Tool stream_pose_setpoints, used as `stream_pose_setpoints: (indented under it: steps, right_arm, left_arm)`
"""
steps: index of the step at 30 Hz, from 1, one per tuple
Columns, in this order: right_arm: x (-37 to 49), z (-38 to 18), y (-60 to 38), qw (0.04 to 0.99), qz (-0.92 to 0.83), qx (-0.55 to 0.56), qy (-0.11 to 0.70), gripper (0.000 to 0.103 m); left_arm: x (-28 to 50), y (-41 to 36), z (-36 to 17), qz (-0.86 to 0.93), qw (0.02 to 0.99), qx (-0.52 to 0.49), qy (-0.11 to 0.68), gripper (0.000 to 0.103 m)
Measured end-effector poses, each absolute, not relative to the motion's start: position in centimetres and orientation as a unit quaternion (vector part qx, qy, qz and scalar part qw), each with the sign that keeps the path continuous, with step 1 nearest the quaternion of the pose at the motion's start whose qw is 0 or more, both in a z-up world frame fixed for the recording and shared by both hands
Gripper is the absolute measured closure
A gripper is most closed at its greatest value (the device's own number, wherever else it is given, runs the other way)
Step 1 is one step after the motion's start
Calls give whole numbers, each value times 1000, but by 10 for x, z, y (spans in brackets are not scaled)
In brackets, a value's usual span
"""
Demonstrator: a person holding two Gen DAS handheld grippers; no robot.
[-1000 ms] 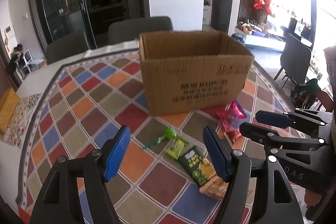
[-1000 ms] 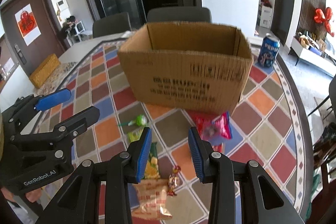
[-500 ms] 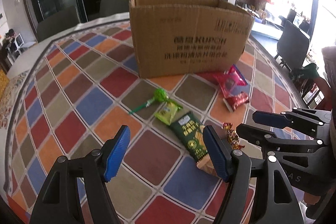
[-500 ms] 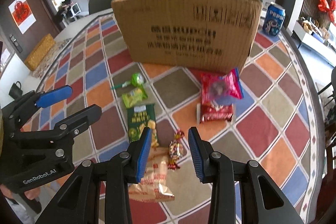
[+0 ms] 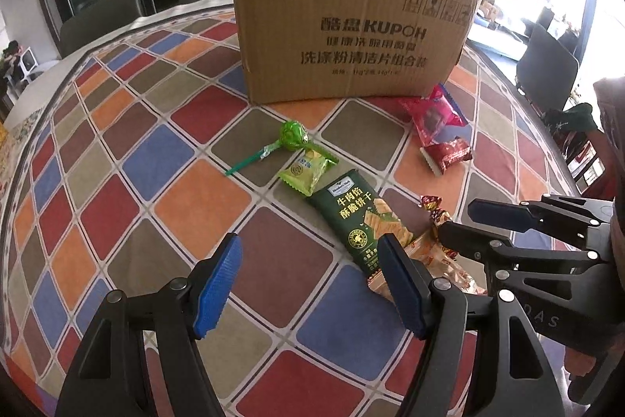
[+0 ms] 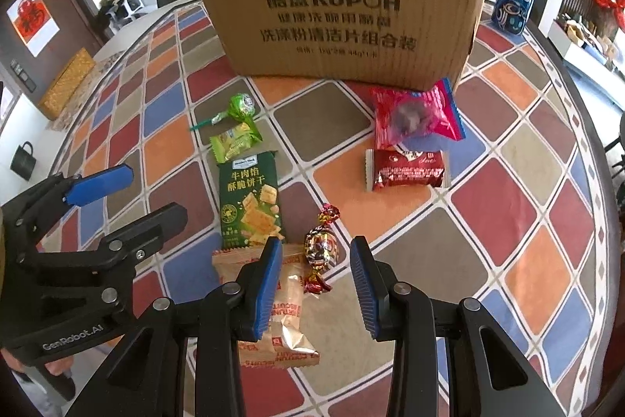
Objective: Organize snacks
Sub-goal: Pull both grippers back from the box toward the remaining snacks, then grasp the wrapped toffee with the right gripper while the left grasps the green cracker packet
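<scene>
- The right gripper [image 6: 315,282] is spread, holding nothing; at the lower centre of its view a foil-wrapped candy [image 6: 321,248] lies just before its fingers.
- The left gripper [image 5: 308,286] is also spread and empty, low in its view over the checkered tablecloth [image 5: 156,151].
- A dark green biscuit pack [image 6: 250,200] lies in the middle, overlapping the top edge of an orange packet [image 6: 291,299].
- The cardboard box [image 6: 343,6] stands at the top centre.
</scene>
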State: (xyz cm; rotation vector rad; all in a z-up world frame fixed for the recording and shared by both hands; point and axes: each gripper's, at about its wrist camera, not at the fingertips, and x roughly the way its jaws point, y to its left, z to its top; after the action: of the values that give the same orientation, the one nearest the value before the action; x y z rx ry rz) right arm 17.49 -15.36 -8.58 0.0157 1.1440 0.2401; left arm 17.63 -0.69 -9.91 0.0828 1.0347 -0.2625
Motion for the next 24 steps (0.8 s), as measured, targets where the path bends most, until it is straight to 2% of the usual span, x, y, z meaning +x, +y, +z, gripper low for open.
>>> stream_pose_setpoints:
  steps: [17,24]
  right_arm:
    - [186,-107,-160,822,108,19,558,66]
    - [187,-112,-168,822,111,25,558,79]
  left_arm:
    - [197,-20,-121,-143,841,31,521,32]
    - [207,-35,-127,-141,834,24,533,32]
